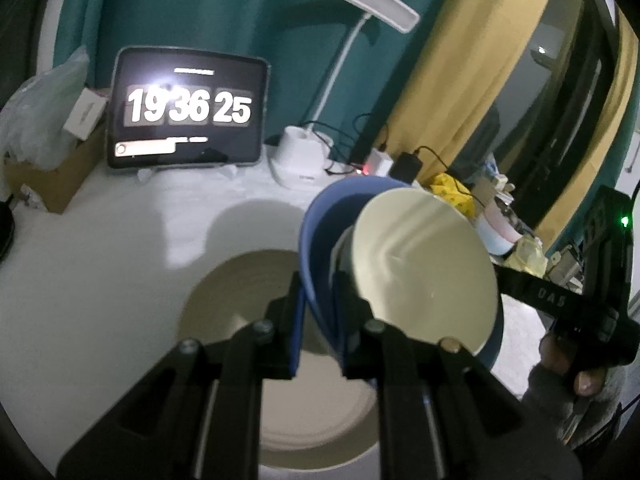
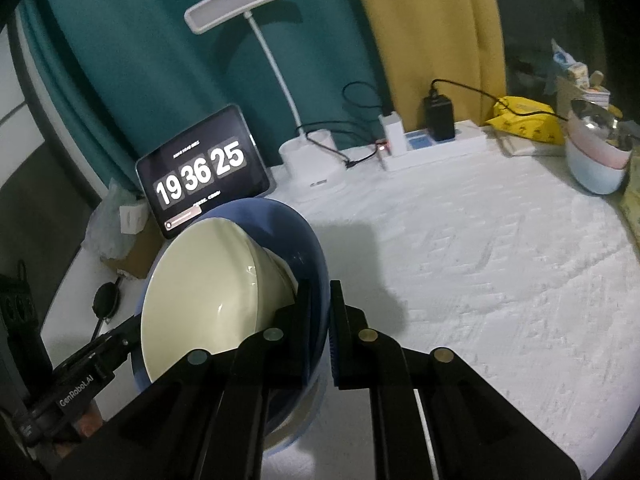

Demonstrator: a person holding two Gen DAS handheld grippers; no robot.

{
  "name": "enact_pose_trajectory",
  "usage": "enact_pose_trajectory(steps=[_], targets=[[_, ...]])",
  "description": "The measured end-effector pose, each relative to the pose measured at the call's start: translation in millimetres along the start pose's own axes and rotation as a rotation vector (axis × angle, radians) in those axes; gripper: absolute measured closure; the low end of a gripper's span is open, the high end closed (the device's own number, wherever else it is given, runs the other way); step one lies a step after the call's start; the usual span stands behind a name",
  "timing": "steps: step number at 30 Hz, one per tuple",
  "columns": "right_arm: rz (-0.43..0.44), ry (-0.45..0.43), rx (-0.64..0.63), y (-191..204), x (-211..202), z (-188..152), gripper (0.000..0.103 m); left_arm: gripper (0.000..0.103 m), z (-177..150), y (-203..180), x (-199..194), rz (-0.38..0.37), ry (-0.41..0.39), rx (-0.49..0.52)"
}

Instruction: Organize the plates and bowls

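Left wrist view: the left claw point(image 1: 318, 312) is pinching the rim of a glossy blue bowl point(image 1: 316, 240) with a cream bowl point(image 1: 424, 264) nested inside, tilted above a beige round plate point(image 1: 240, 300) on the white surface point(image 1: 100, 260). The right claw point(image 2: 320, 320) is clamping the opposite rim. Both bowls are probably ceramic: rigid, slick, breakable, so rim grips are needing firm pressure.

Left gripper point(image 1: 320, 320) clamps blue bowl point(image 1: 316, 240) holding cream bowl point(image 1: 424, 264) above plate point(image 1: 240, 300).
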State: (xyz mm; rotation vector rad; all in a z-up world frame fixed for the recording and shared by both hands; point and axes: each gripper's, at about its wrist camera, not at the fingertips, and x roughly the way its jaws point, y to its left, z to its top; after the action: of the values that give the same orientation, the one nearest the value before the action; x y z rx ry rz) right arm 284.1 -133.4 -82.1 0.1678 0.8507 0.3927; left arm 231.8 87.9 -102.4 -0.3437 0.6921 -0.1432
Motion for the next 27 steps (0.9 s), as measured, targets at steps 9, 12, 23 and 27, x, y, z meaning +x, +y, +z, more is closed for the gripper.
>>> enact_pose_trajectory(steps=[9,12,23,27], targets=[[0.006,0.046,-0.006,16,26,-1,0.094,0.091,0,28,6,0.025,0.015,-0.028],[0.006,0.063,-0.001,17,34,-3,0.094,0.091,-2,33,8,0.033,0.024,-0.033],[-0.019,0.102,0.021,8,44,-6,0.094,0.090,1,24,10,0.058,0.017,0.017],[-0.024,0.123,0.037,5,45,-9,0.094,0.090,2,16,10,0.075,0.017,0.047]])
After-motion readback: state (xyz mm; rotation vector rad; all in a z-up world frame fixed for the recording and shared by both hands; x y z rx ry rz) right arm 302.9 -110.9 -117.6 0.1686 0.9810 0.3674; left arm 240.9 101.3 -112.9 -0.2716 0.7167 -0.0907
